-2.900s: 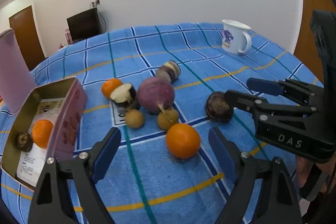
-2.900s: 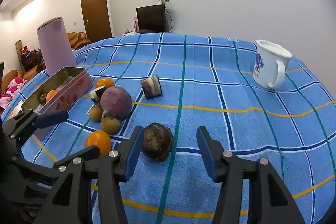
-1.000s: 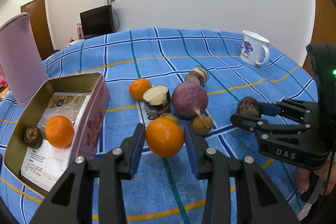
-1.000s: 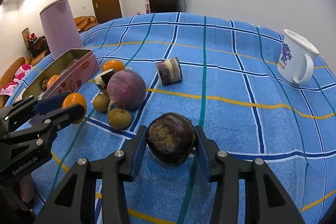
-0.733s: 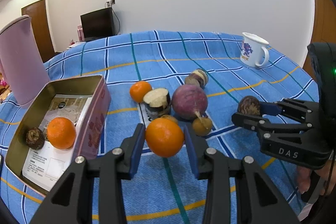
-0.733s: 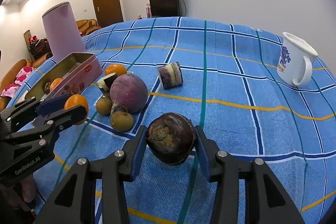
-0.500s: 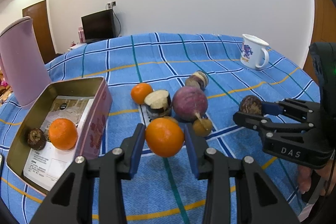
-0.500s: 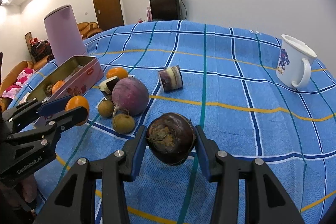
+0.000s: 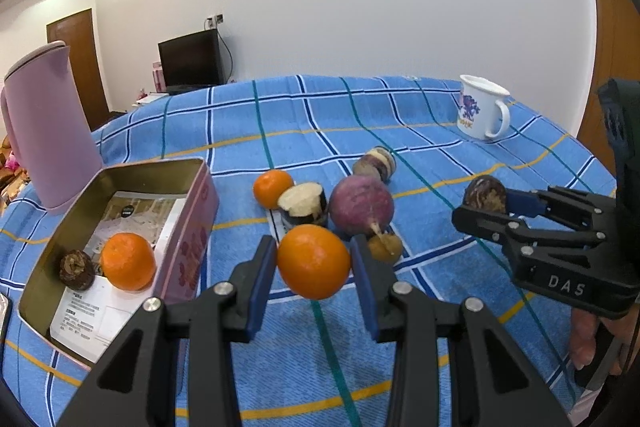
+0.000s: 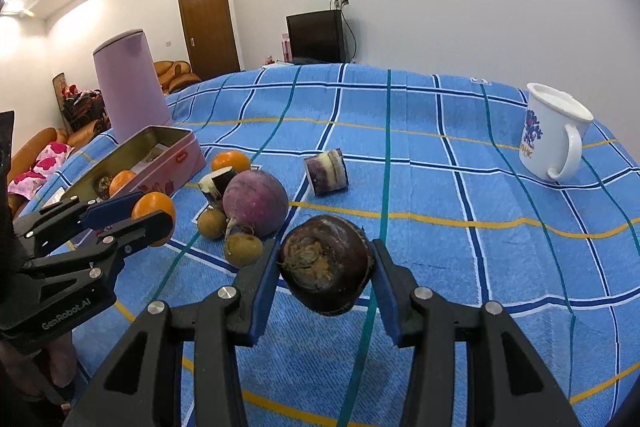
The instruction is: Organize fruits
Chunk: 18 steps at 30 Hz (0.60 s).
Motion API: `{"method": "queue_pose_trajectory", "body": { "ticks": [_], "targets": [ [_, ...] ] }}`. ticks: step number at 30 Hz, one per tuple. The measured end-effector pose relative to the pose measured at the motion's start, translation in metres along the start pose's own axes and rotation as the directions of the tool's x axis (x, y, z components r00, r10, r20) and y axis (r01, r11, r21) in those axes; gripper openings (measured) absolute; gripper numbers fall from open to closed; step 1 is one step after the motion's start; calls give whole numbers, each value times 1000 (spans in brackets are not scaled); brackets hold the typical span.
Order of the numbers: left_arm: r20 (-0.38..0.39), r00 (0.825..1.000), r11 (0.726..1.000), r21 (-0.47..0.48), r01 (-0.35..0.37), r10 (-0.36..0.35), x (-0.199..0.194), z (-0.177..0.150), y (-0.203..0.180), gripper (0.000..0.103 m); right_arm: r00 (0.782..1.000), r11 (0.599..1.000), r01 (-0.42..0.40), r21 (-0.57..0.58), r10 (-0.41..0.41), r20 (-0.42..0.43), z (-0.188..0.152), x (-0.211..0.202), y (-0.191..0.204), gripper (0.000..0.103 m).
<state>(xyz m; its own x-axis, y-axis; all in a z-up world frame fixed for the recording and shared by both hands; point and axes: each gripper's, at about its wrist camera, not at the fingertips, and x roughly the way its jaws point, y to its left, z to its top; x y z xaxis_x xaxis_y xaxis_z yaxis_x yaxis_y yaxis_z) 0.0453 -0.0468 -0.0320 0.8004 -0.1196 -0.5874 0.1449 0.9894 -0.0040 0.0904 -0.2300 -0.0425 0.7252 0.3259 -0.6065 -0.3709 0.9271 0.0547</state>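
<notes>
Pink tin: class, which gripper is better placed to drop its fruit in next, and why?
Probably left. The left gripper holds an orange beside the pink tin; the right gripper, gripping a dark fruit, sits farther away.

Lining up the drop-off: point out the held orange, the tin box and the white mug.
held orange [image 9: 314, 261], left wrist view, front of peel.
tin box [image 9: 188, 255], left wrist view, pink side wall.
white mug [image 10: 548, 135], right wrist view, outer wall.

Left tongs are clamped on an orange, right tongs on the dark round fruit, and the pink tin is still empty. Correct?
Not quite: the pink tin is not empty. The left wrist view shows an orange and a small dark fruit inside it. The rest is right.
</notes>
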Motion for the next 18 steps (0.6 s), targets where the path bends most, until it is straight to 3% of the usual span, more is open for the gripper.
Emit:
{"method": "queue_pose_trajectory", "body": {
  "ticks": [18],
  "targets": [
    [53,999,1000,1,-14,14,-9,0,-1,40,996,1000,2,-3,-1,87,-2,-16,0,46]
  ]
}}
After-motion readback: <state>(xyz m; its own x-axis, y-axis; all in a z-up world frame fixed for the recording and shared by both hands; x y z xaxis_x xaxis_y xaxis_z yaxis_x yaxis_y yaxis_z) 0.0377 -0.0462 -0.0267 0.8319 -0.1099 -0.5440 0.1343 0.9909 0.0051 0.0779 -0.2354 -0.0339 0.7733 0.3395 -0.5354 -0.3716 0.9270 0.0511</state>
